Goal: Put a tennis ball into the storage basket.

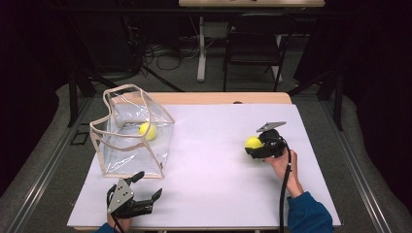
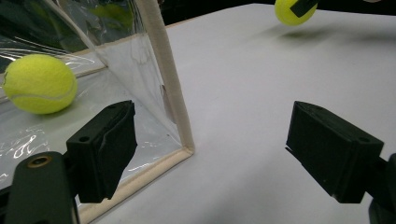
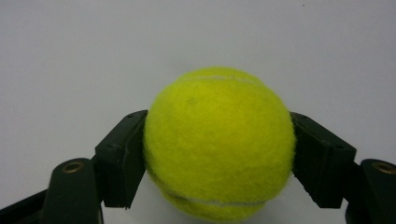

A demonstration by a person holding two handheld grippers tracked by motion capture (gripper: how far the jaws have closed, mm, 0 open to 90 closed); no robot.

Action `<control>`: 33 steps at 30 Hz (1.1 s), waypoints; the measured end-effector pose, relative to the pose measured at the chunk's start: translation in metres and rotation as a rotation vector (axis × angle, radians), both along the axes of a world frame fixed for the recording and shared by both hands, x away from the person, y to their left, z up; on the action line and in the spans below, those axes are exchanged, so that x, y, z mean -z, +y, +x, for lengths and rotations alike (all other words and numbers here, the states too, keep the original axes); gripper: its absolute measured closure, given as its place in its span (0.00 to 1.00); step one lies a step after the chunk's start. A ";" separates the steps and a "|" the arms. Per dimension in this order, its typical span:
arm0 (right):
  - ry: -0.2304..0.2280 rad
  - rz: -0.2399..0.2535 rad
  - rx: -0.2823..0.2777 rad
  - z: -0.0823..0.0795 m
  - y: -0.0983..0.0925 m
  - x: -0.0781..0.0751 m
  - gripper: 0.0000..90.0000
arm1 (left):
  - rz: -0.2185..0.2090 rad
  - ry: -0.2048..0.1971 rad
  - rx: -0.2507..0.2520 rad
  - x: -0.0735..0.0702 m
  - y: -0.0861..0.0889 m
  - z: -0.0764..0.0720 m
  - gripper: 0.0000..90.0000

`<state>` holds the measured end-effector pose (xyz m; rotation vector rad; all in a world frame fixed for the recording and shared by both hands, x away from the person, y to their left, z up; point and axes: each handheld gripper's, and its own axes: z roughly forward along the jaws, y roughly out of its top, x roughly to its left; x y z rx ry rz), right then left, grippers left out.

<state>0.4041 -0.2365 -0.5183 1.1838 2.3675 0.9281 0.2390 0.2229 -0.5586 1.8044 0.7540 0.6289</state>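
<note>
Overhead light hits the white rectangular tabletop [image 1: 214, 165] evenly; room beyond it is near black. High view is soft and low-res. Glare streaks on the clear plastic tote bag with beige trim [image 2: 154, 70]. Soft shadow on tabletop under the yellow fuzzy tennis ball [image 3: 219, 144], which is sharp; near jaws slightly blurred.

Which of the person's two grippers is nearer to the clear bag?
Left. The left gripper sits open just in front of the clear bag, by its near corner. The right gripper is far across the table, jaws closed on a tennis ball.
</note>
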 end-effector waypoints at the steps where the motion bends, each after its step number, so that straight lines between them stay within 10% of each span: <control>1: -0.005 -0.003 -0.003 -0.002 0.000 -0.002 0.29 | 0.000 0.000 0.001 0.000 0.000 0.000 0.18; 33: -0.053 -0.015 -0.079 -0.026 0.011 -0.033 0.29 | -0.001 0.002 -0.002 0.000 0.001 0.001 0.18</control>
